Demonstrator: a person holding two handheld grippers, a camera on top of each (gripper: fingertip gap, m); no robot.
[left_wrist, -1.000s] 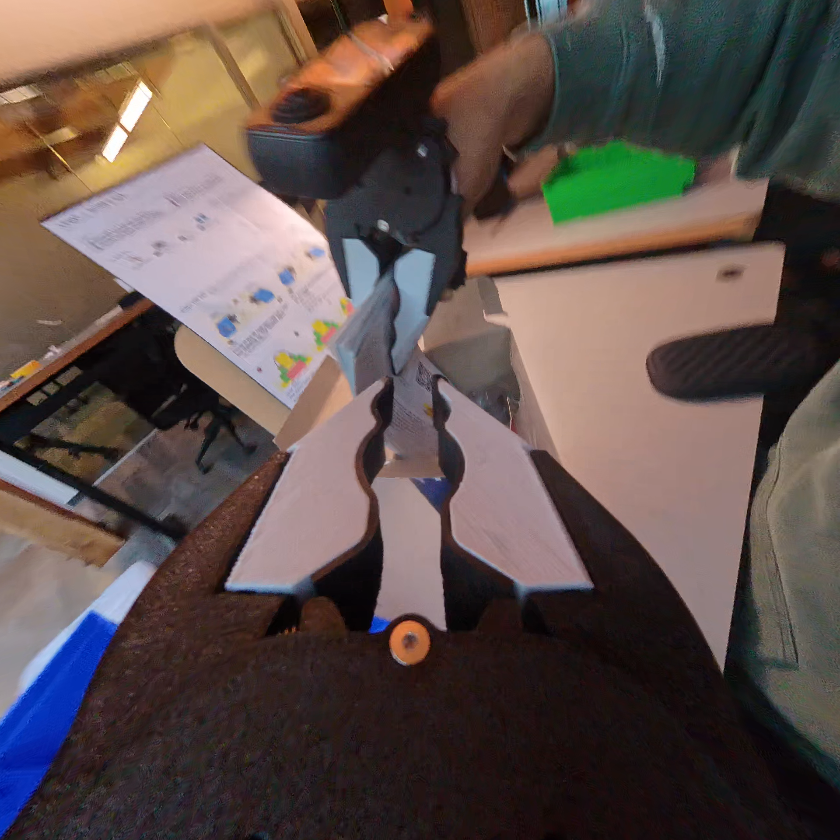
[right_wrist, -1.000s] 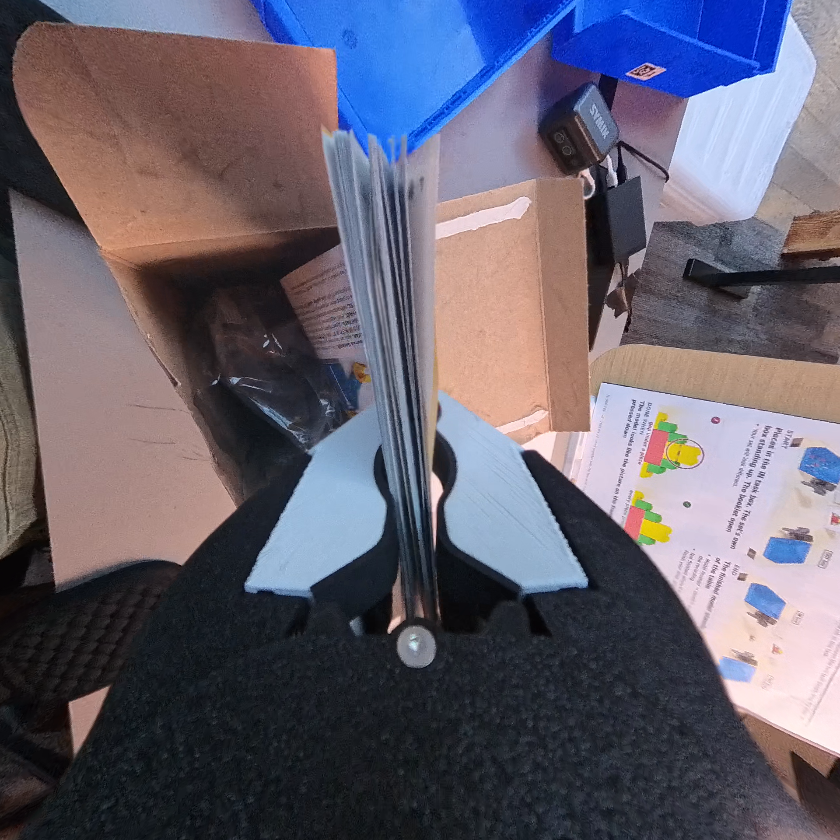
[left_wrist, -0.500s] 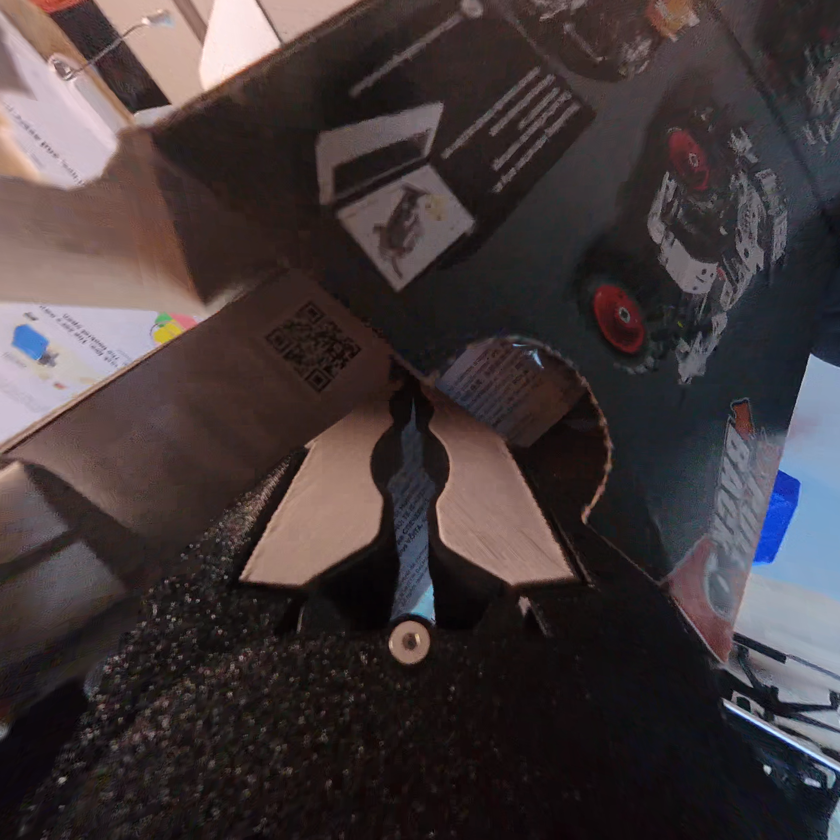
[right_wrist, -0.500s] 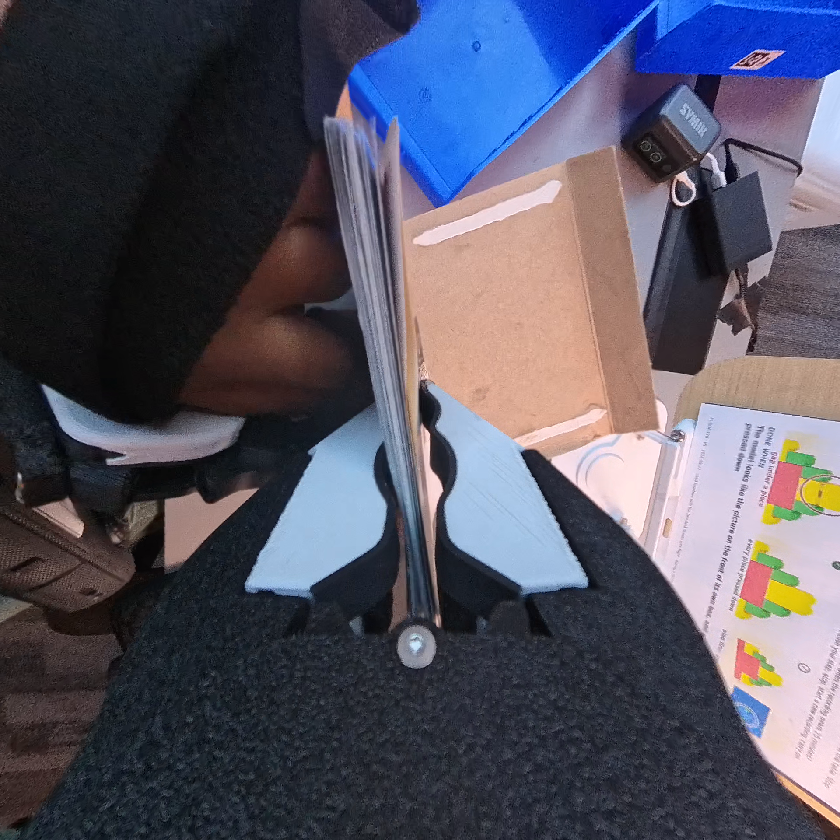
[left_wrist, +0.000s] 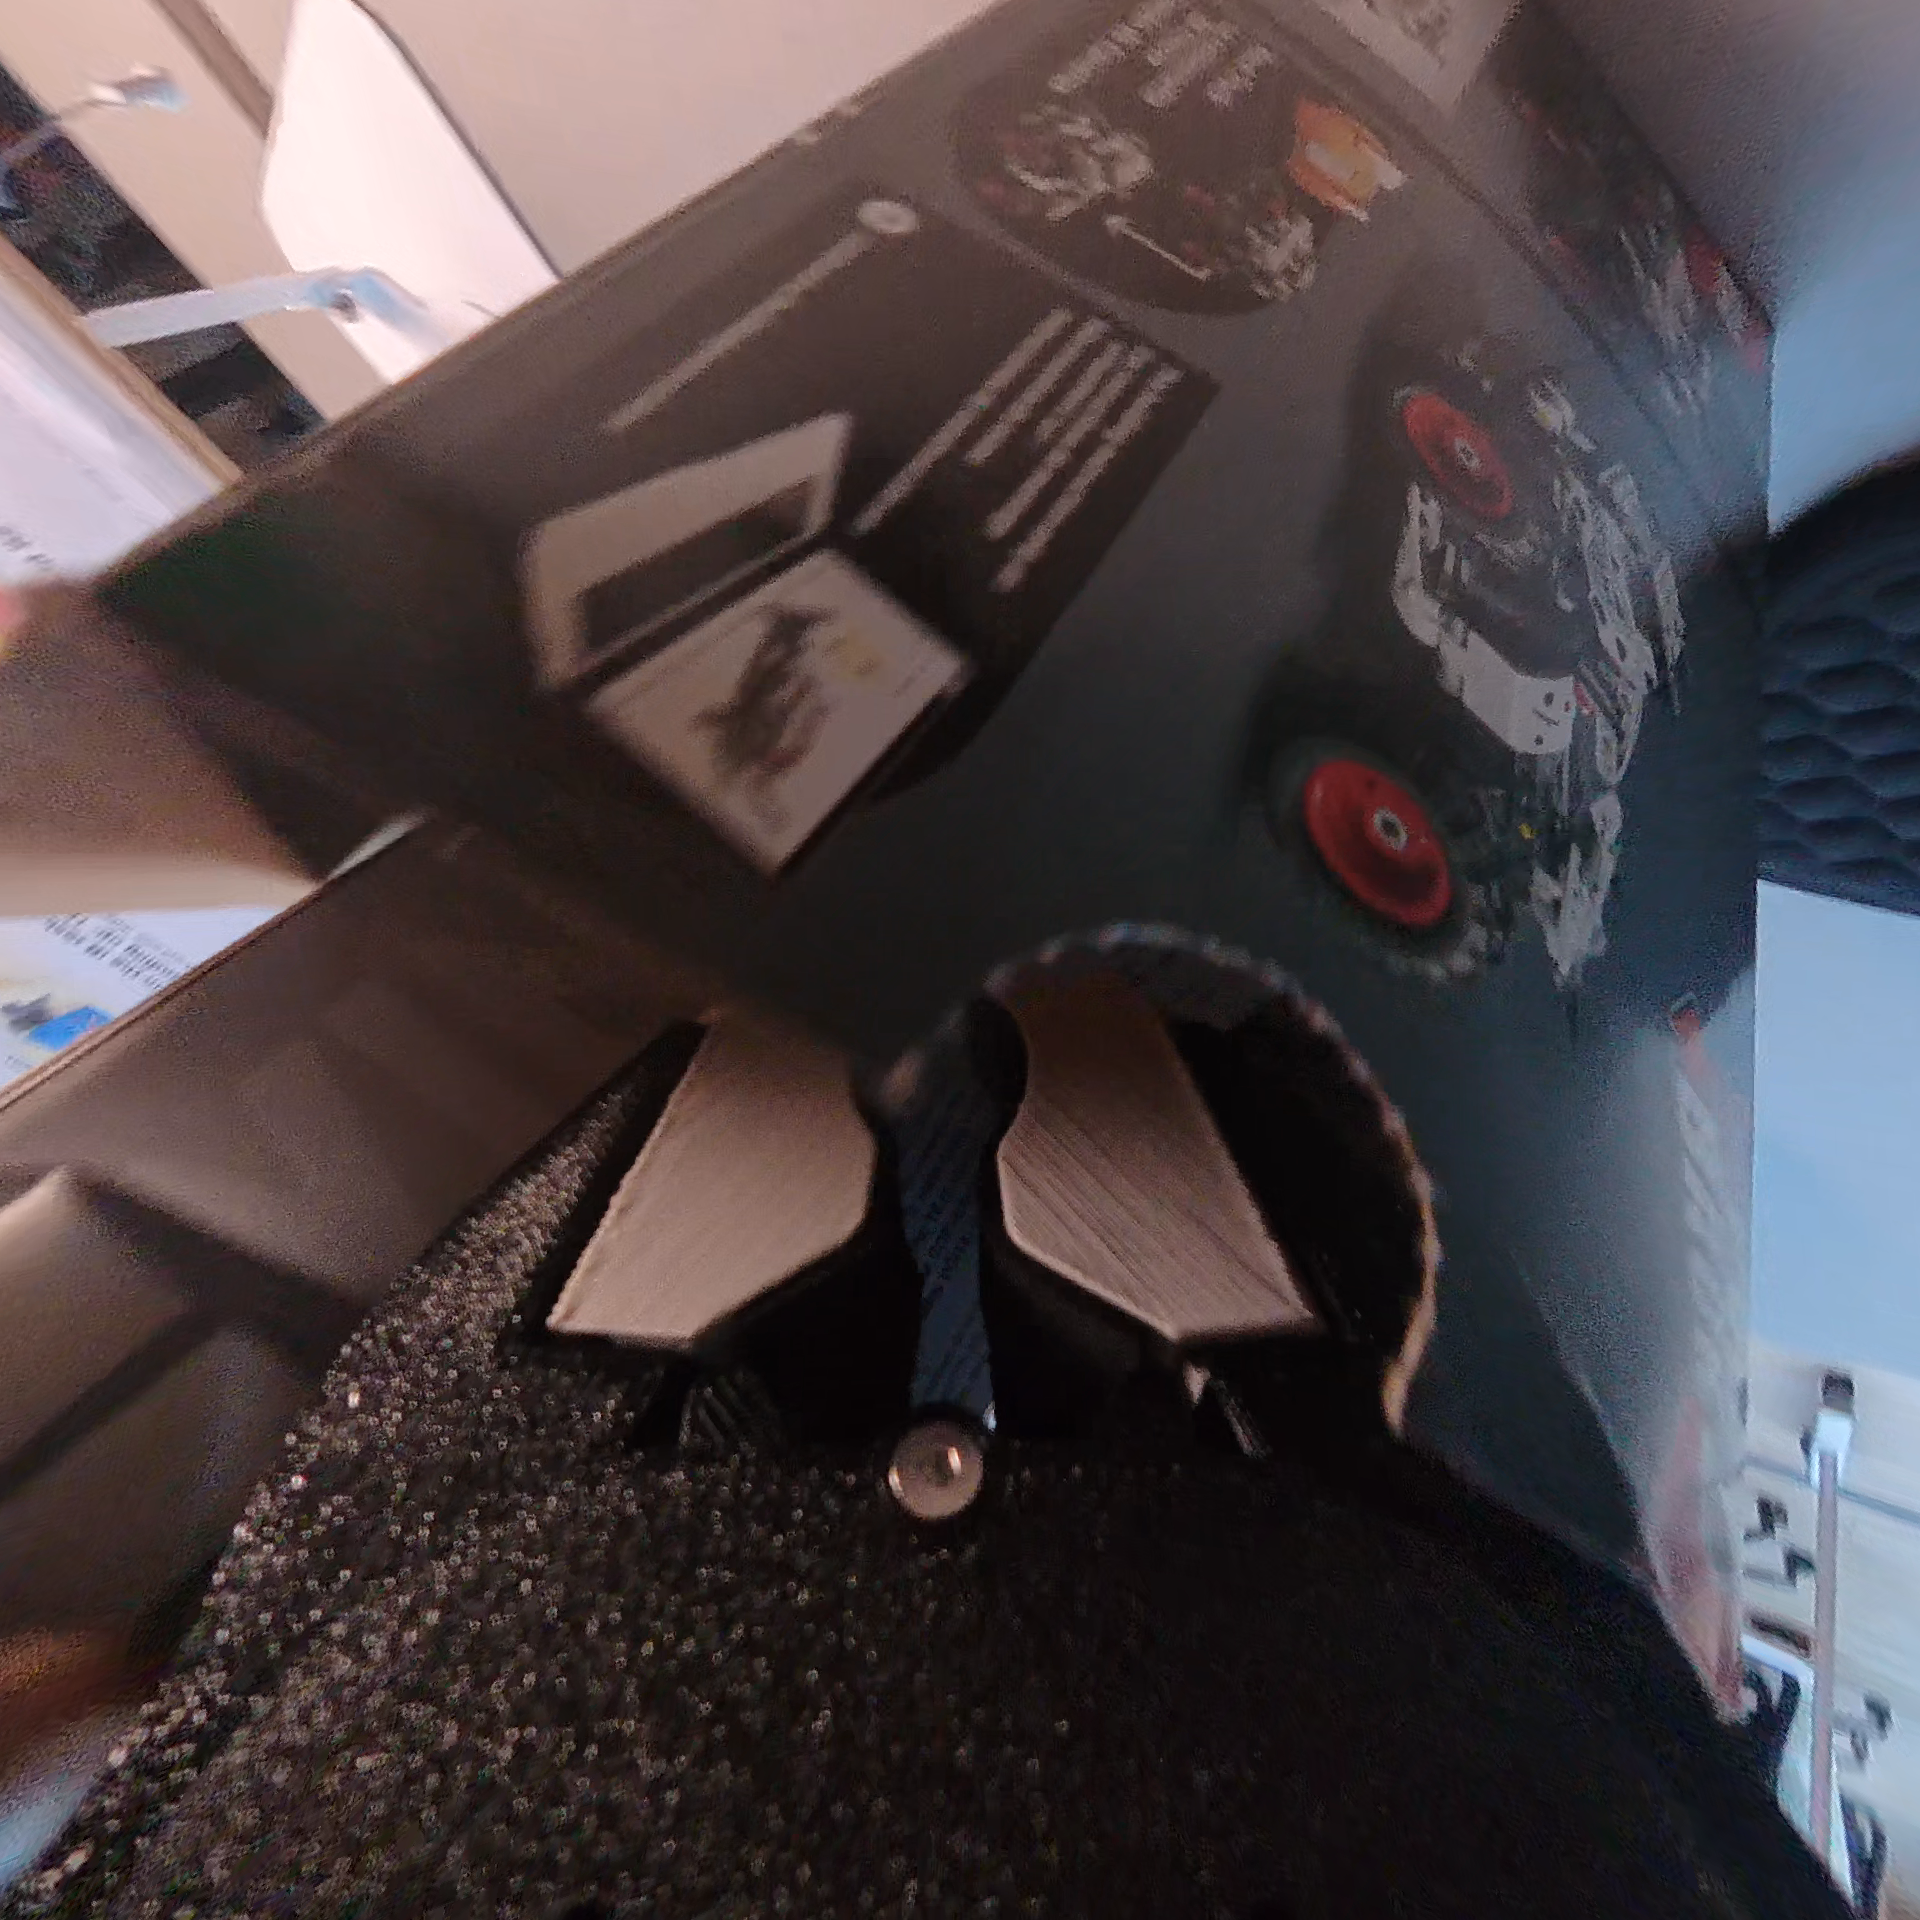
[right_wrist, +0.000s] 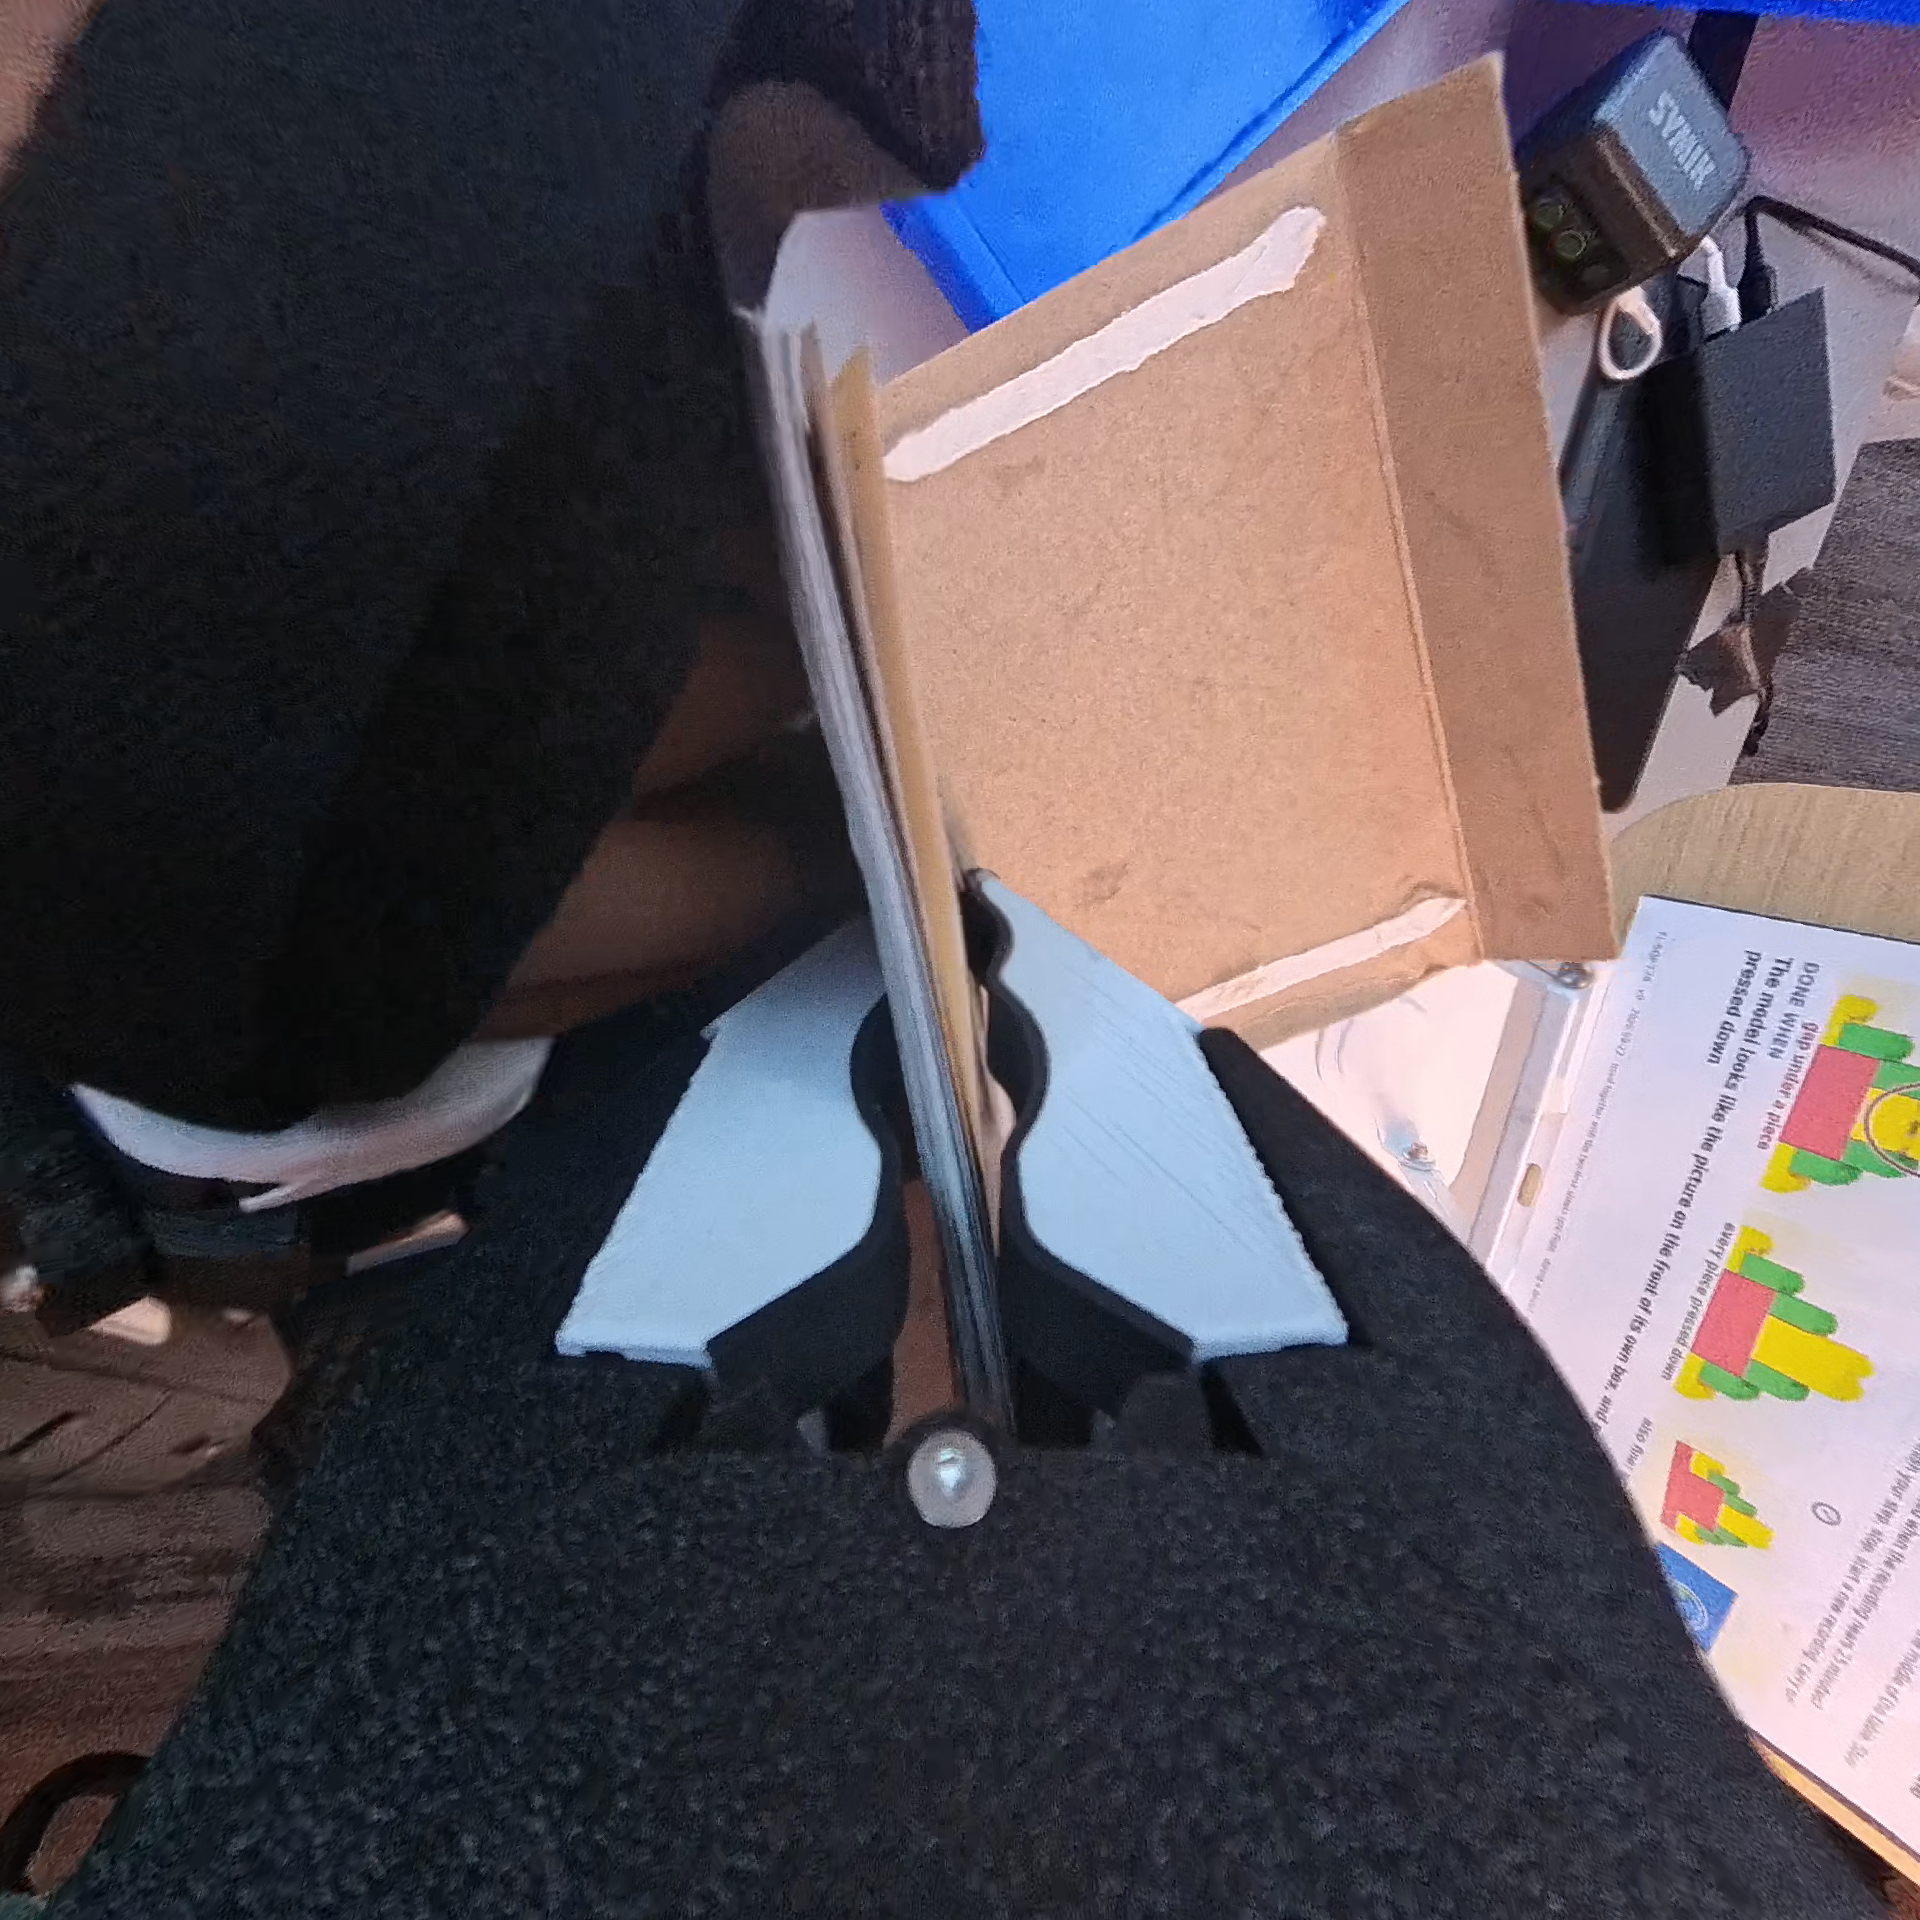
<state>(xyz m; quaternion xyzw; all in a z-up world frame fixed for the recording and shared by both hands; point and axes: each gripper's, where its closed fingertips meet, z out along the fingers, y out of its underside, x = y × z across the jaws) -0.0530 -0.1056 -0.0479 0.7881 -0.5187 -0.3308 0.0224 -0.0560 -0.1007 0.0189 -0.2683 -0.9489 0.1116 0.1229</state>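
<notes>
The left claw (left_wrist: 940, 1081) was clamped on the edge of a dark printed cardboard box (left_wrist: 1091, 644), its right finger (left_wrist: 1132, 1195) reaching through a semicircular thumb cut-out in the panel while the left finger (left_wrist: 748, 1174) lay on the outer side. The box face, blurred in this view, carried pictures of a toy vehicle with red wheels (left_wrist: 1377, 847) and filled most of the left wrist view; what lay behind it could not be made out clearly.

In the right wrist view, the right claw (right_wrist: 940, 997) was closed on a thin booklet (right_wrist: 831, 644) held edge-on and upright, its pages fanning slightly at the top. Just beside the booklet, to its right, stood a brown cardboard flap (right_wrist: 1195, 623) with white glue strips along two edges. A person's dark sleeve (right_wrist: 343, 468) filled the left of that view. A blue plastic bin (right_wrist: 1101, 135) sat behind the flap, a dark charger block with cables (right_wrist: 1631, 166) lay at the upper right, and a printed instruction sheet (right_wrist: 1766, 1299) with coloured brick pictures lay on the desk (right_wrist: 1766, 831) at right.
</notes>
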